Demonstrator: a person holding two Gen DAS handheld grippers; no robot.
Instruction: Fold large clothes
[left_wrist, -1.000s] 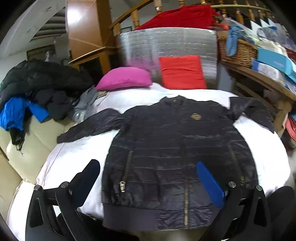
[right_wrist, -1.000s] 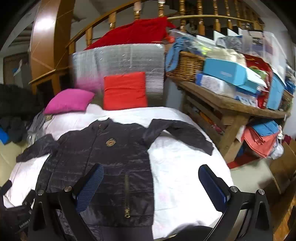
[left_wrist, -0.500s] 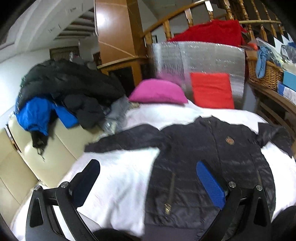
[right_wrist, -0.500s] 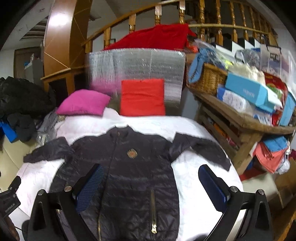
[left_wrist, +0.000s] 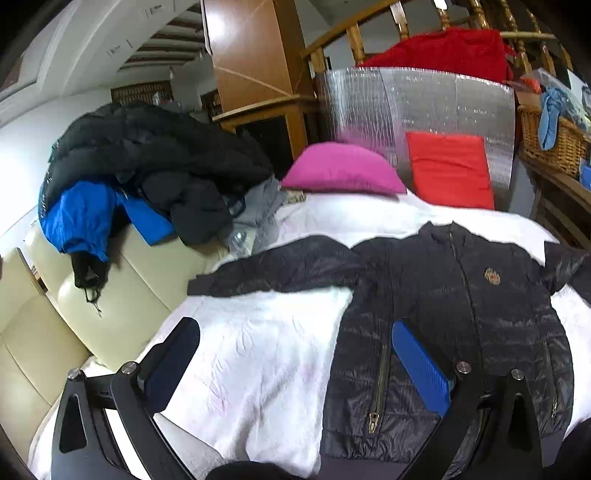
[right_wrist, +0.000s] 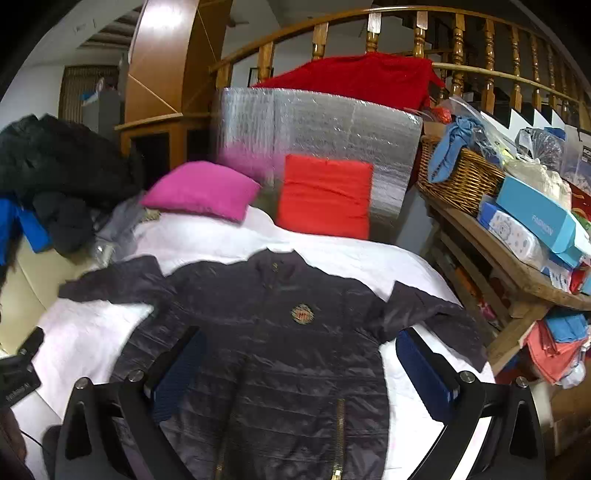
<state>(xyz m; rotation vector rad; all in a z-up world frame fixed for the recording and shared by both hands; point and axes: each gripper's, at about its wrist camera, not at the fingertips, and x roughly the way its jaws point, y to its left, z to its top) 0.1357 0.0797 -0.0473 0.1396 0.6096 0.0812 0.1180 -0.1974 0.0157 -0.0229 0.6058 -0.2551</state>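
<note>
A dark quilted jacket (left_wrist: 454, 314) lies flat, front up and zipped, on a white-covered bed (left_wrist: 266, 354), with both sleeves spread sideways. Its left sleeve (left_wrist: 280, 269) reaches toward the cream sofa. My left gripper (left_wrist: 295, 354) is open above the jacket's lower left edge and the bare sheet, holding nothing. In the right wrist view the jacket (right_wrist: 280, 350) fills the middle, its right sleeve (right_wrist: 432, 314) lying toward the wooden table. My right gripper (right_wrist: 299, 369) hovers open over the jacket's body, holding nothing.
A heap of dark and blue coats (left_wrist: 140, 173) sits on the cream sofa (left_wrist: 110, 306) at the left. A pink cushion (left_wrist: 343, 170) and red cushion (left_wrist: 450, 170) lean on a silver panel (right_wrist: 317, 125). A cluttered wooden table (right_wrist: 517, 266) with a wicker basket (right_wrist: 458, 181) stands right.
The left gripper has swung left, from over the jacket's hem toward its left side and sleeve. The right gripper has shifted left from the bare sheet to over the jacket's body. Both stay open.
</note>
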